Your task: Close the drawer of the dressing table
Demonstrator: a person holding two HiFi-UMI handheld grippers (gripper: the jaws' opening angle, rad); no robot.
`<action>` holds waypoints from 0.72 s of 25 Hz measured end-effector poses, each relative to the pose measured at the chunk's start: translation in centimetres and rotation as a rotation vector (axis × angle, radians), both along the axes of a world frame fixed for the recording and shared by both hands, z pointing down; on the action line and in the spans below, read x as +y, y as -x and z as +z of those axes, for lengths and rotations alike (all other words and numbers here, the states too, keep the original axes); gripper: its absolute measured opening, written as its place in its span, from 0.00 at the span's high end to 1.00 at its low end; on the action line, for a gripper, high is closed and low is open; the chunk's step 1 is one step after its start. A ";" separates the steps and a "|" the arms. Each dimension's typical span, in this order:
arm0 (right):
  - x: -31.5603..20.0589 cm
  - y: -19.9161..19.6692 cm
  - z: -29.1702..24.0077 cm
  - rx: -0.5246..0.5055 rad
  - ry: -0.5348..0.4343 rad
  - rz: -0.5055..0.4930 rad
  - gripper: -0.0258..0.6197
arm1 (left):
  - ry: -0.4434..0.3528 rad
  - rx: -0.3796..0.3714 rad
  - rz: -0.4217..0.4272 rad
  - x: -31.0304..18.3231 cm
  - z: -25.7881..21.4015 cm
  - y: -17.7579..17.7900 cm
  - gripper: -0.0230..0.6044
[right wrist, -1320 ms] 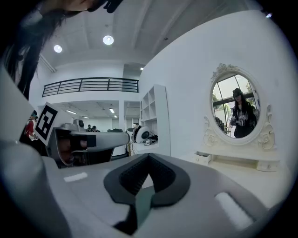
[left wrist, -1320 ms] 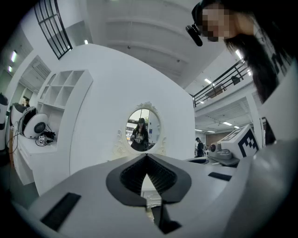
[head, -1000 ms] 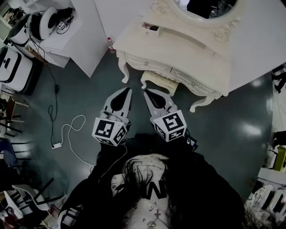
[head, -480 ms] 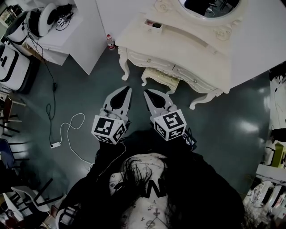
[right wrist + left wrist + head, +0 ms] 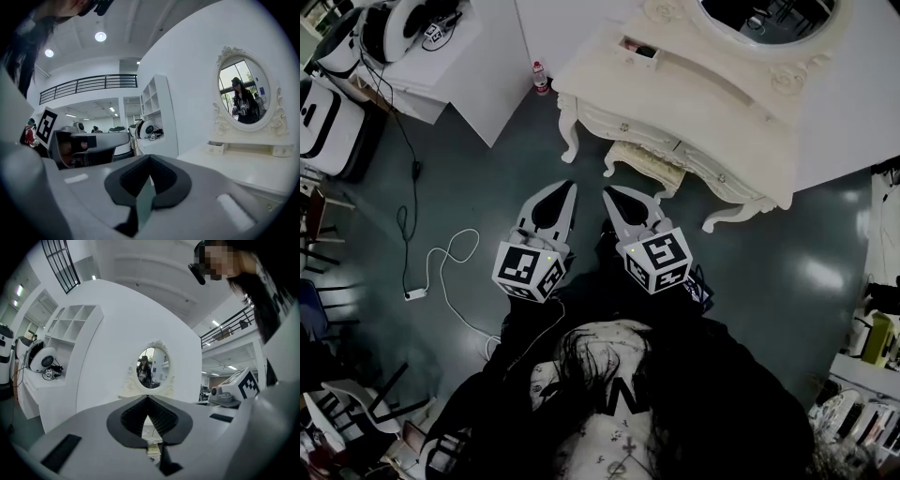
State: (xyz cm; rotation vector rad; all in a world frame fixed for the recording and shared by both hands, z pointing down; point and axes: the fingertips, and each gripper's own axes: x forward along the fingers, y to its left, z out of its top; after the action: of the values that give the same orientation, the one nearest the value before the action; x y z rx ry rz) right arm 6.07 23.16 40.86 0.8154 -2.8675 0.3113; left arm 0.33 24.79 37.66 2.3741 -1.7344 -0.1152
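Seen from above, a person in dark clothing stood on a dark floor, holding a two-jaw gripper in each hand out in front of the body. The left gripper and the right gripper were side by side, close together but not touching, both pointing toward a cream dressing table at the upper right. Both were well apart from the table. In the left gripper view, the left gripper's jaws were closed tip to tip with nothing between them, and the right gripper view showed the right gripper's jaws the same way, together and empty. The dressing table had carved curved legs and an oval mirror at its back. A small drawer sat at the left end of the raised shelf on the tabletop and appeared pulled out a little, with something dark inside. In the right gripper view, this drawer showed as a small box with a knob, below the left side of the mirror. A cream stool was tucked under the table front. A small bottle stood on the floor beside the table's left leg. A white cable lay looped on the floor to the left of the grippers.
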 end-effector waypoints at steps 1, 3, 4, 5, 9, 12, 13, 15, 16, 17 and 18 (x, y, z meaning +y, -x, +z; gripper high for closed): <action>-0.8 0.3 0.2 -0.002 0.004 -0.002 0.95 | 0.004 -0.003 -0.006 -0.6 0.2 0.3 0.96; -2.5 0.8 0.6 -0.005 0.009 -0.006 0.95 | 0.011 -0.008 -0.013 -2.0 0.5 0.9 0.96; -3.4 1.0 0.7 -0.007 0.011 -0.007 0.95 | 0.013 -0.011 -0.017 -2.8 0.6 1.2 0.96; -4.4 1.4 0.7 -0.008 0.011 -0.010 0.95 | 0.014 -0.013 -0.021 -3.7 0.7 1.6 0.96; -8.9 2.6 0.4 -0.012 0.012 -0.021 0.95 | 0.013 -0.018 -0.043 -8.1 0.3 3.3 0.96; -12.7 2.7 -0.1 -0.018 0.013 -0.013 0.95 | 0.010 -0.018 -0.046 -11.9 -0.3 3.7 0.96; -14.0 2.6 -0.2 -0.022 0.014 -0.008 0.95 | 0.010 -0.020 -0.043 -13.1 -0.4 3.7 0.96; -16.5 2.4 -0.3 -0.028 0.019 0.006 0.95 | 0.014 -0.025 -0.031 -15.4 -0.6 3.4 0.96; -17.7 2.2 -0.3 -0.029 0.023 0.015 0.95 | 0.018 -0.028 -0.025 -16.5 -0.7 3.3 0.96; -18.8 2.0 -0.2 -0.030 0.028 0.023 0.95 | 0.022 -0.031 -0.019 -17.5 -0.7 3.1 0.96; -19.9 1.8 -0.2 -0.032 0.033 0.031 0.95 | 0.027 -0.033 -0.015 -18.4 -0.6 2.9 0.96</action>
State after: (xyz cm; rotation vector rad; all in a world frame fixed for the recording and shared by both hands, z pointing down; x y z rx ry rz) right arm 4.30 3.22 40.70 0.8577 -2.8734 0.3776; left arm -2.57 6.38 37.03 2.3571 -1.7571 -0.0542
